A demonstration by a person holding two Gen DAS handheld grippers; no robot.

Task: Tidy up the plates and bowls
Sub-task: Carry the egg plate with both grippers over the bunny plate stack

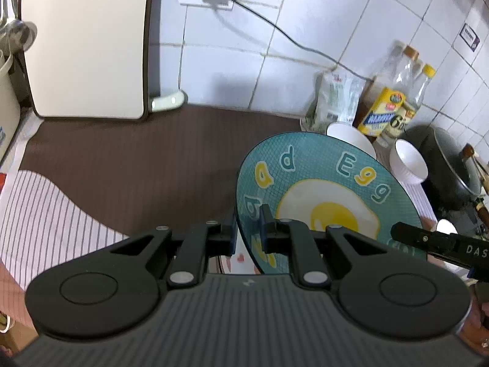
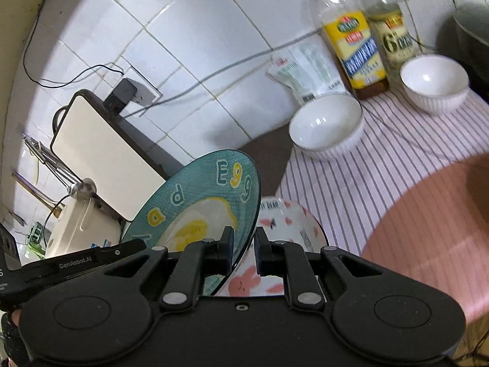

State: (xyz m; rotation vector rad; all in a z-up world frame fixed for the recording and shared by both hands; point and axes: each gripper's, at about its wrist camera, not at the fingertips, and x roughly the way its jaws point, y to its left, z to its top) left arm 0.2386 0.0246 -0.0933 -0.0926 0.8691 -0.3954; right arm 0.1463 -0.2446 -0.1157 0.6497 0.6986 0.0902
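A teal plate (image 1: 321, 165) with a fried-egg picture and the letters "Egg" hangs tilted above the counter, held at both sides. My left gripper (image 1: 249, 232) is shut on its left rim. My right gripper (image 2: 244, 244) is shut on the opposite rim of the teal plate (image 2: 198, 195). Under it lies a white plate with pink rabbits (image 2: 287, 223), partly hidden. Two white ribbed bowls (image 2: 325, 125) (image 2: 434, 82) stand on the striped cloth behind; they also show as the white bowls (image 1: 351, 137) (image 1: 409, 159) in the left wrist view.
A brown mat (image 1: 152, 159) and a striped cloth (image 2: 351, 189) cover the counter. Bottles (image 2: 354, 46) and a bag (image 2: 305, 73) stand against the tiled wall. A dark wok (image 1: 449, 165) sits at the right, a cream appliance (image 1: 85, 42) at the left. A pink checked surface (image 2: 428, 229) lies nearby.
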